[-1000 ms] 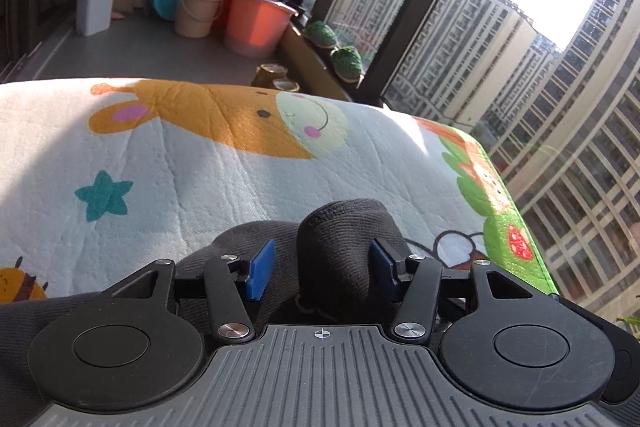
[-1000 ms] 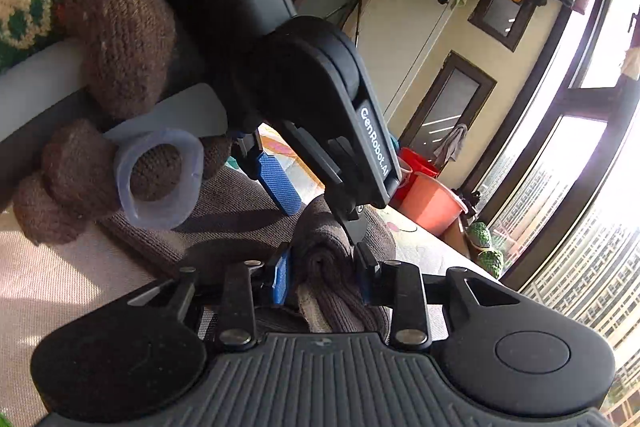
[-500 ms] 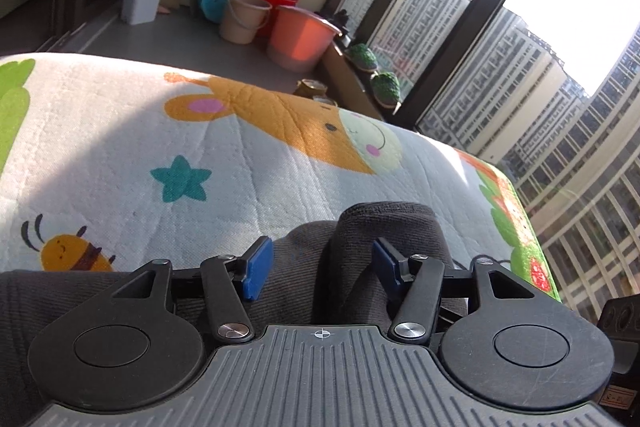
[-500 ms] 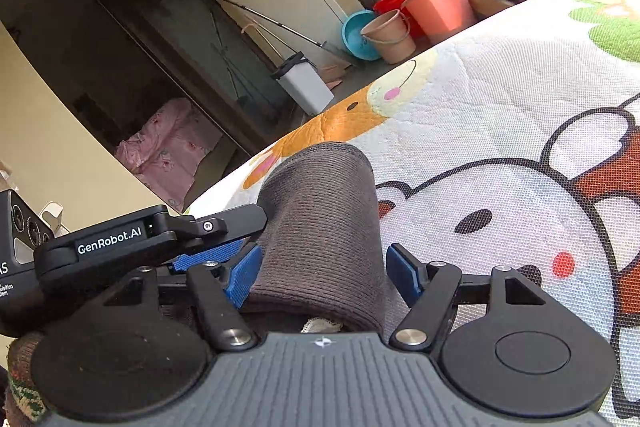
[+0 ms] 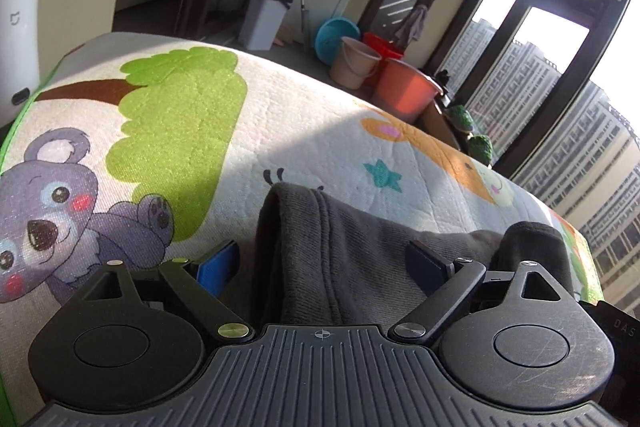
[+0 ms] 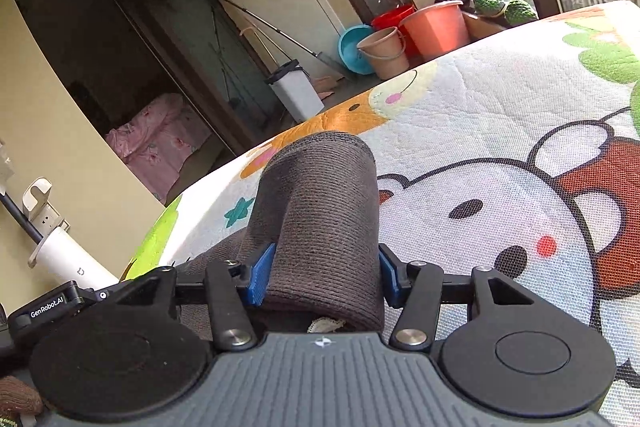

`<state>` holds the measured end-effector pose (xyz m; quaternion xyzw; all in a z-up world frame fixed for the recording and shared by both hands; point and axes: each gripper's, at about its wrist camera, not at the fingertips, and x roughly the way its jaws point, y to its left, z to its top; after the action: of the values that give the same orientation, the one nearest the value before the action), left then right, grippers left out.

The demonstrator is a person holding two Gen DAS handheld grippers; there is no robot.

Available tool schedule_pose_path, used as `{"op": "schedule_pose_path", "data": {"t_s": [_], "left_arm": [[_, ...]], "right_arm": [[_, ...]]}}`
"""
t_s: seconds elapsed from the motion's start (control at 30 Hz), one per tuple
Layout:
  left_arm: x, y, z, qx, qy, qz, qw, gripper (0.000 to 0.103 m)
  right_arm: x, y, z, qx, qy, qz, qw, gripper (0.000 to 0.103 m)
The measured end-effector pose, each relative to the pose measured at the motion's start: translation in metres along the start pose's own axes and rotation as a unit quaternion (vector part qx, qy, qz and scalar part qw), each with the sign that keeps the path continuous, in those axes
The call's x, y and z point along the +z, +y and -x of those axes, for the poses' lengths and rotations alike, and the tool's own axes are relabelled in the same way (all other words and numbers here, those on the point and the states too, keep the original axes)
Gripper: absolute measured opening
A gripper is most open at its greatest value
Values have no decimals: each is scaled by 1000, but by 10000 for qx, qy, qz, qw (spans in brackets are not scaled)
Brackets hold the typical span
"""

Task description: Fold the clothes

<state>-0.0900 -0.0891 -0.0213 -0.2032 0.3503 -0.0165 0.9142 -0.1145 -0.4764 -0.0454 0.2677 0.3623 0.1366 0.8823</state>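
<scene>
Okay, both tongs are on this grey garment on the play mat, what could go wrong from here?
The left tongs stand wide open around the grey garment, so that side could slump and lose its fold. The right tongs pinch a thick rolled bunch; pulling it may drag the whole piece crooked across the mat.

Cartoon play mat (image 5: 304, 131) (grey garment (image 5: 360, 247) atop)

The grey garment (image 5: 360, 259) ran under the left claw (image 5: 324, 263) body, its near part hidden. In the right wrist view, the right claw (image 6: 322, 273) body covered the fold's (image 6: 324, 219) lower end.
</scene>
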Motion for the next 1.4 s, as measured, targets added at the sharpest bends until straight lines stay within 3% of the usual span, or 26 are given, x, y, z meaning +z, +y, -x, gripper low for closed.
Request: {"op": "schedule_pose_path", "data": {"t_s": [0.1, 0.2, 0.43, 0.57, 0.67, 0.73, 0.77, 0.87, 0.9, 0.93, 1.0, 1.1, 1.2, 1.27, 1.3, 1.4], "left_arm": [[-6, -6, 3, -200, 72, -146, 9997, 93], [-9, -19, 6, -301, -36, -309, 9991, 93], [-16, -72, 8, -814, -426, -1163, 9890, 93], [-20, -95, 15, -1319, -551, -1315, 9810, 92], [-22, -105, 22, -1491, -716, -1395, 9763, 78], [-19, -102, 30, -1614, -877, -1303, 9743, 60], [-17, -100, 34, -1665, -976, -1204, 9738, 58], [-5, -86, 61, -1652, -1724, -816, 9676, 67], [-1, -84, 61, -1709, -1693, -909, 9664, 85], [3, -82, 61, -1764, -1653, -995, 9652, 96], [3, -76, 48, -1791, -1278, -981, 9705, 95], [-5, -60, 21, -1416, -771, -602, 9851, 95], [-8, -41, 1, -475, -593, -488, 9959, 77], [-5, -22, -7, 255, -539, -252, 9979, 74], [-1, -4, -3, 423, -544, 59, 9976, 74], [10, 21, 7, 338, -618, 653, 9954, 73]], "right_arm": [[-3, -2, 22, -120, -67, 167, 9998, 50], [-5, -4, 28, -684, -327, 570, 9955, 52], [-20, 17, 18, -1027, -697, 1329, 9833, 58], [-21, 13, 21, -1013, -712, 1259, 9843, 58], [-22, 16, 21, -1073, -750, 1325, 9825, 58], [-23, 20, 20, -1139, -786, 1430, 9800, 58], [-23, 20, 20, -1133, -788, 1429, 9801, 58], [-23, 16, 20, -1089, -781, 1371, 9814, 60], [-23, 16, 20, -1081, -780, 1347, 9819, 61], [-23, 16, 20, -1084, -780, 1332, 9821, 62], [-23, 15, 21, -1083, -784, 1322, 9822, 62], [-24, 14, 21, -1089, -792, 1315, 9821, 62], [-24, 13, 21, -1067, -788, 1293, 9827, 62], [-24, 12, 22, -1043, -785, 1265, 9833, 62], [-24, 11, 22, -1026, -784, 1243, 9838, 62], [-24, 12, 22, -1035, -783, 1261, 9835, 62]]}}
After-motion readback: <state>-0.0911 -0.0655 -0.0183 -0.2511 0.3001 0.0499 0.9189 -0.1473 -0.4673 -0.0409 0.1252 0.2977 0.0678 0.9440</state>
